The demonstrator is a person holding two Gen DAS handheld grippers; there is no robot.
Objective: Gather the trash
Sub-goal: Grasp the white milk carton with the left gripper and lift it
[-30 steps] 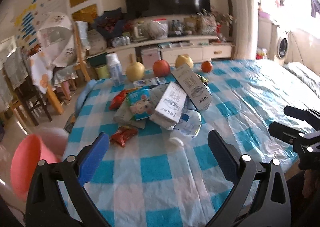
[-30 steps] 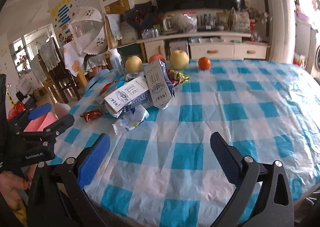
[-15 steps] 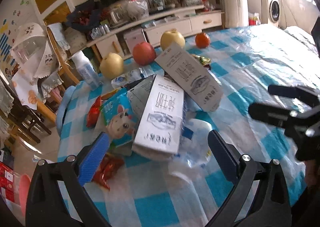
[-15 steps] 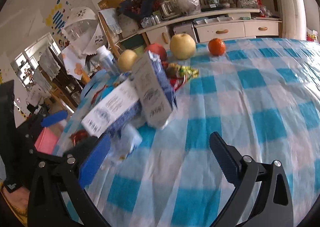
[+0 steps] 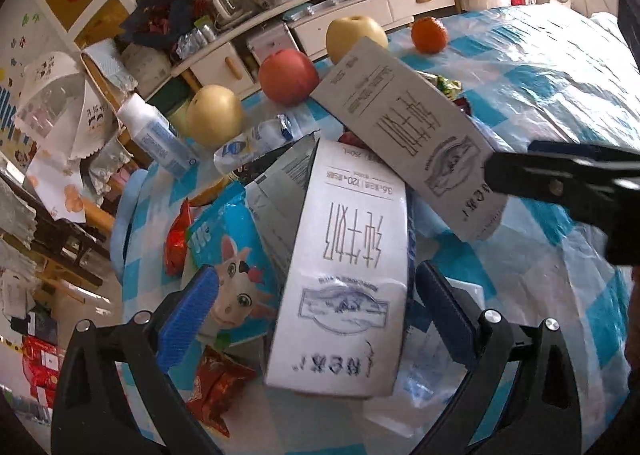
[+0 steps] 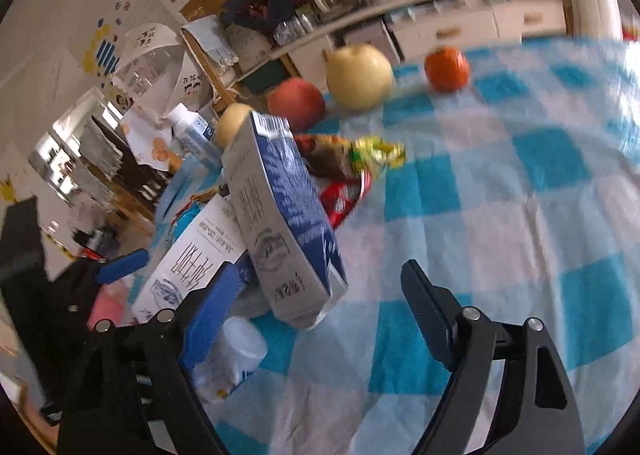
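A pile of trash lies on the blue-checked tablecloth [image 6: 520, 215]. My left gripper [image 5: 316, 307] is open and straddles a flat white milk carton [image 5: 344, 275]; its pads stand clear of the carton's sides. A second carton [image 5: 408, 127] leans across the pile behind it. In the right wrist view that carton [image 6: 288, 223] stands tilted, blue on one side, with its low end between the fingers of my right gripper [image 6: 320, 307]. The jaws are closing, and the pads do not touch the carton. A blue cartoon bag [image 5: 232, 255] and a red wrapper [image 5: 216, 383] lie beside the left gripper.
A red apple [image 5: 288, 75], two yellow pears and an orange [image 5: 430, 35] sit at the table's far edge beside a small white bottle [image 5: 156, 135]. Foil snack wrappers [image 6: 352, 155] lie behind the cartons, and a crushed clear plastic container [image 6: 236, 351] lies near the front. Chairs and a cluttered TV cabinet stand beyond.
Both grippers have moved forward and down onto the pile, so each carton now lies between a pair of fingers. The right gripper's jaws have narrowed a little.
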